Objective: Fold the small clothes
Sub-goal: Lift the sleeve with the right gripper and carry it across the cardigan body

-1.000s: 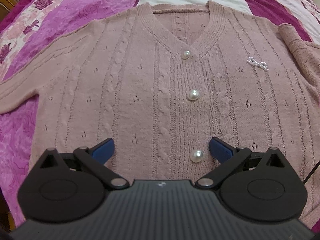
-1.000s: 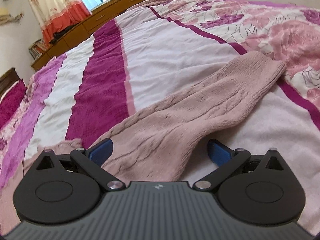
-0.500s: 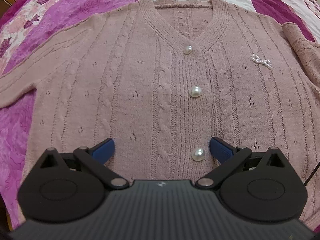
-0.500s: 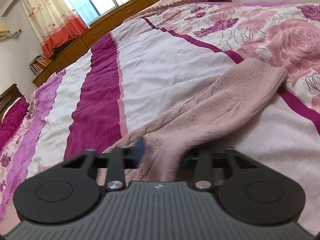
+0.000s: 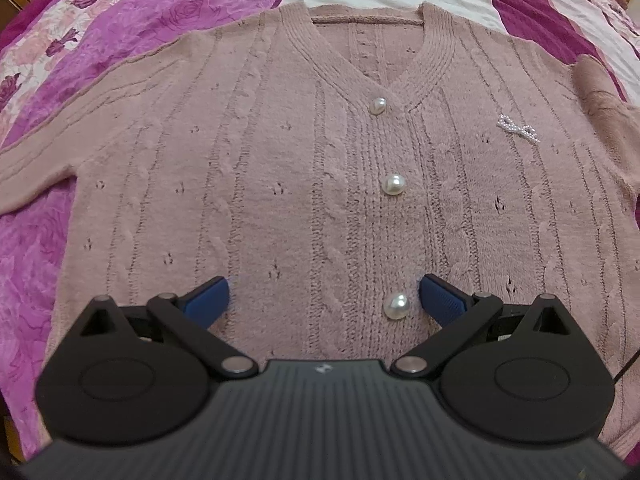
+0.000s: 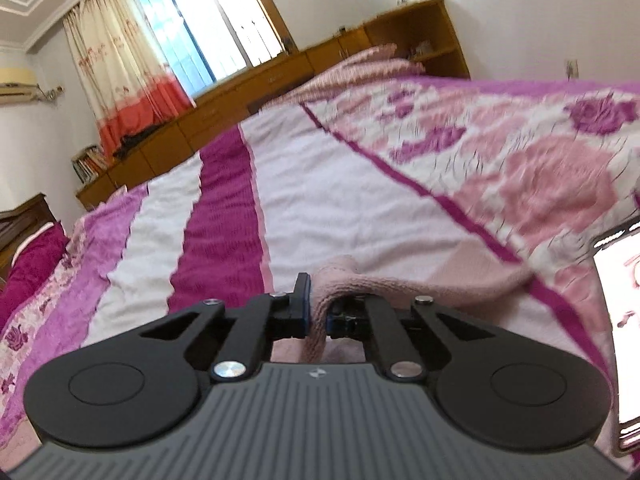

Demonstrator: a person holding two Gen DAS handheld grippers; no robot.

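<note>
A dusty-pink knit cardigan (image 5: 280,184) lies flat, front up, on the bed, with three pearl buttons (image 5: 394,184) down its middle and a small pearl bow (image 5: 518,130) on one side. My left gripper (image 5: 324,300) is open and hovers over the lower front, holding nothing. The cardigan's far sleeve is bunched at the right edge (image 5: 600,108). My right gripper (image 6: 318,312) is shut on that pink sleeve (image 6: 380,280) and holds it raised above the bedspread.
The bed has a purple, white and pink floral bedspread (image 6: 320,200). Wooden cabinets (image 6: 280,80) and a curtained window (image 6: 192,40) line the far wall. A phone screen (image 6: 620,320) shows at the right edge of the right wrist view.
My right gripper closed on the sleeve and lifted it, tilting the view up toward the room. My left gripper stayed open over the cardigan, shifting only slightly.
</note>
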